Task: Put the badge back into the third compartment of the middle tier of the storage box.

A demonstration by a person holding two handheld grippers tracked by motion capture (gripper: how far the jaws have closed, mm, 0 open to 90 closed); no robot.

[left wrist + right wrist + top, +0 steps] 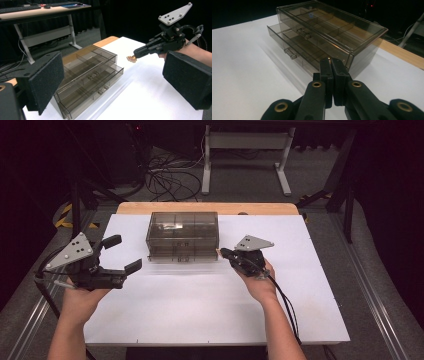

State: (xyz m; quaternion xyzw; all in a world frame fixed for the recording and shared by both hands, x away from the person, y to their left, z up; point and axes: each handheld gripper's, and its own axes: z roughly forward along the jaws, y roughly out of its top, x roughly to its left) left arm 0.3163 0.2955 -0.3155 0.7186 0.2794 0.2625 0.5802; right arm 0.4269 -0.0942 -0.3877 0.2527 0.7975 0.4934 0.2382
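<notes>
Dark curtains and trailing floor cables surround a white-covered worktop, on which a smoked transparent plastic drawer box stands near the far edge. Its long axis runs left to right and its drawer fronts face the person, the lower drawers pulled slightly out. A small tan object, too small to identify, is pinched at the tips of the closed right claw, just beside the box's right end. The left claw is held wide open and empty. A slip could be risked by so shallow a grip, or a knock against the drawer front.
</notes>
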